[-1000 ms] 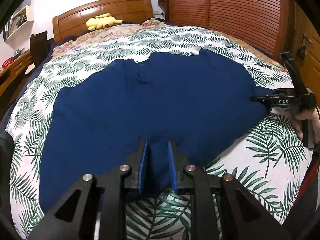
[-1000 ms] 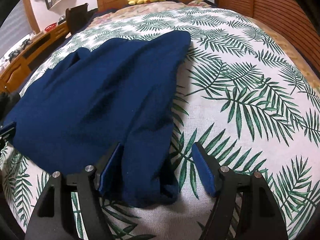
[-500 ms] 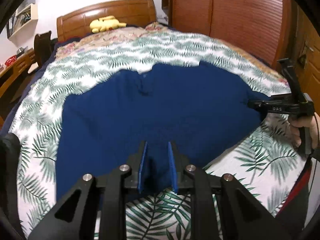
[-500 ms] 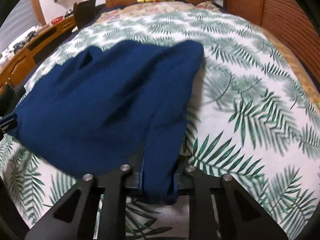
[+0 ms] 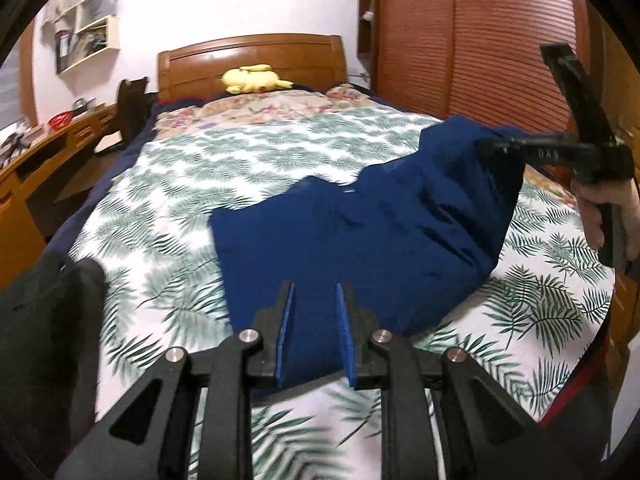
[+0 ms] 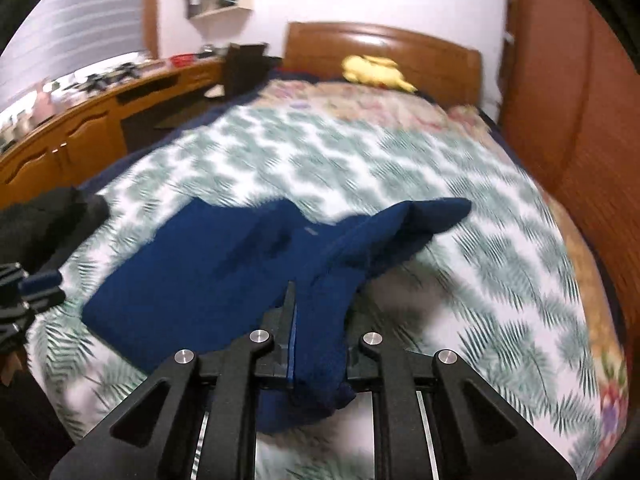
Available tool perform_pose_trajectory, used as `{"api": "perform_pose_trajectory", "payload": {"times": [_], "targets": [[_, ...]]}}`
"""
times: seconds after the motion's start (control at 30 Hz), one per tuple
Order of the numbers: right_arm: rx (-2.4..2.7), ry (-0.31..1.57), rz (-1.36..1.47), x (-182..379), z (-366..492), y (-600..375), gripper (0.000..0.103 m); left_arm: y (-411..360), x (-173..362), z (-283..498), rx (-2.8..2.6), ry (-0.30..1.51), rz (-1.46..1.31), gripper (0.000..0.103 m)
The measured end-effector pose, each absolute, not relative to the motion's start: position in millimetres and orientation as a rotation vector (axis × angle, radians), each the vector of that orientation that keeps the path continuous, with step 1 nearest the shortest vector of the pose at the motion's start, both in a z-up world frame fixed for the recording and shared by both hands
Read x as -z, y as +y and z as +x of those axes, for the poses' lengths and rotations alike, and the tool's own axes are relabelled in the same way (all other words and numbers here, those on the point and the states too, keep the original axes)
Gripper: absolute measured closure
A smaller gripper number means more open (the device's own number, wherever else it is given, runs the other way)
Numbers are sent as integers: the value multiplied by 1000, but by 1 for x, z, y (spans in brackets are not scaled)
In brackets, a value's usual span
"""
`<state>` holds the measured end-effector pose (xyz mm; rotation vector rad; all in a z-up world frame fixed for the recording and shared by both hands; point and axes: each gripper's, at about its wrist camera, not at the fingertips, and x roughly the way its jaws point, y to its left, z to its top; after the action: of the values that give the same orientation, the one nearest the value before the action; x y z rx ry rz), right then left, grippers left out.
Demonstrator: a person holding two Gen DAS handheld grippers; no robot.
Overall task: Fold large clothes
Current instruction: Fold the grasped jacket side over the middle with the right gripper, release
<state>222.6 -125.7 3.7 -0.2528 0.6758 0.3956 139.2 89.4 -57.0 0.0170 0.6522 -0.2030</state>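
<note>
Wide bed (image 5: 280, 152) under a palm-leaf bedspread (image 5: 168, 216), wooden headboard (image 5: 248, 60) at the far end. Navy garment (image 5: 360, 240) spread across the near half of the bedspread, one edge raised off it. Long wooden desk (image 6: 92, 120) along the bed's side, seen fully only from the right wrist; louvred wardrobe doors (image 5: 480, 48) clearest from the left wrist. Yellow plush toy (image 5: 252, 79) by the headboard. Left gripper (image 5: 314, 336) clamped on the garment's near hem, blue pads (image 5: 283, 332) pressing the cloth. Right gripper (image 6: 320, 340) closing on a bunched fold, cloth pinched between its jaws; seen from outside only in the left wrist view, held by a hand (image 5: 608, 212).
</note>
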Motion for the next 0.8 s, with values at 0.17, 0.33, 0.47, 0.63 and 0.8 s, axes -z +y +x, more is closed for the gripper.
{"api": "perform_pose_trajectory", "payload": {"times": [0.17,0.33,0.47,0.63,0.8], "targets": [[-496,637,-310,-16,221,-44,92,134,60,121,135,646,-23,85],[-610,699,-282,5,223,30,89,169,63,115,91,647,-81,85],[-734,735,-260,20,212,65,67,178,59,115,88,631,-116,85],[-679,738,-324,31,204,67,55,171,55,116,107,621,-106,85],[-561,755,-350,38,213,32,55,163,59,120,123,633,-80,85]]}}
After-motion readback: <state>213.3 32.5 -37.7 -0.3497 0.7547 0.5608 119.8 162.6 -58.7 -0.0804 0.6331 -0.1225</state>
